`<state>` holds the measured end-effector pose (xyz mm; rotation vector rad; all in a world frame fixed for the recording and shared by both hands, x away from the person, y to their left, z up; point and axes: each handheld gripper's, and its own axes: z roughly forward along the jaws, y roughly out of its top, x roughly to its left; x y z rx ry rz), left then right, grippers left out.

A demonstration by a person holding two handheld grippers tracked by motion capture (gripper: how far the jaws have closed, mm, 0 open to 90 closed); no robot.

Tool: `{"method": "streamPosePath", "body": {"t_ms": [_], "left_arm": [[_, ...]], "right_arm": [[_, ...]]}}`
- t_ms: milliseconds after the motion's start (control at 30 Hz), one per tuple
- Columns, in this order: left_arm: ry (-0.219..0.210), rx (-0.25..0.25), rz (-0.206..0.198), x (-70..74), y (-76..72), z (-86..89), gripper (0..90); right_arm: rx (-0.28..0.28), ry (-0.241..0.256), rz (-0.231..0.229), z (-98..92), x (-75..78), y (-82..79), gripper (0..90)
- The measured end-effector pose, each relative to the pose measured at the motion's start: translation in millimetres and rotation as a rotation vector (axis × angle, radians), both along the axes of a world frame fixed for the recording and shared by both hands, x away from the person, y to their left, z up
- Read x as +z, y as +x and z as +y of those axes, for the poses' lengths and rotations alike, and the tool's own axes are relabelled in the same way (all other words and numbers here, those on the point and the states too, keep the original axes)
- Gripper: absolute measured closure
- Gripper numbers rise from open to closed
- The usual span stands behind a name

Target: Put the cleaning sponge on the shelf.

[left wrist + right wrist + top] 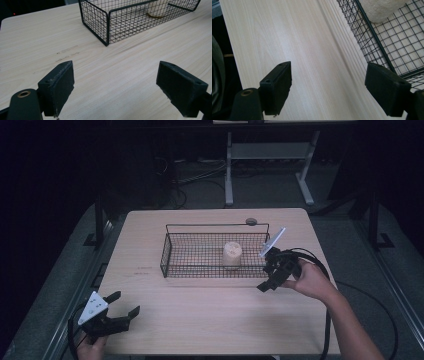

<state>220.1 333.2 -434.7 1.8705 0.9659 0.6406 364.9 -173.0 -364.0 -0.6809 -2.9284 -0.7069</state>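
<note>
A black wire basket (pixel 172 251) stands in the middle of the light wooden table (pixel 200 315). Inside it, right of centre, a beige cylinder-shaped object (pixel 232 255) stands upright. My left gripper (pixel 126 302) is open, low over the table's front left corner and well apart from the basket. My right gripper (pixel 266 271) is open beside the basket's front right corner, with nothing between its jaws. The left gripper view has its open gripper (pixel 115 67) over bare wood, facing the basket (pixel 107 25) and the beige object (pixel 157 8). In the right gripper view, the open gripper (pixel 328 66) has one jaw next to the basket (pixel 387 37), which holds the beige object (pixel 379 8).
A small dark round thing (pixel 251 221) lies near the table's back edge, behind the basket. Beyond the table a white desk frame (pixel 229 170) and cables (pixel 200 175) sit on the dark floor. Bare wood stretches between my two grippers.
</note>
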Motion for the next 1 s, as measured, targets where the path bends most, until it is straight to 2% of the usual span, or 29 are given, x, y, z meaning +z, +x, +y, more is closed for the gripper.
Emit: {"method": "streamPosePath", "body": {"t_ms": [167, 1000], "left_arm": [[0.0, 0.001, 0.001, -0.2, 0.2, -0.1, 13.9], [0.01, 0.0, 0.01, -1.4, 0.7, -0.9, 13.9]], "right_arm": [[-0.005, -0.013, 0.008, -4.3, -4.6, -4.5, 21.0], [-0.055, 0.015, 0.029, -33.8, -28.2, -26.9, 21.0]]}}
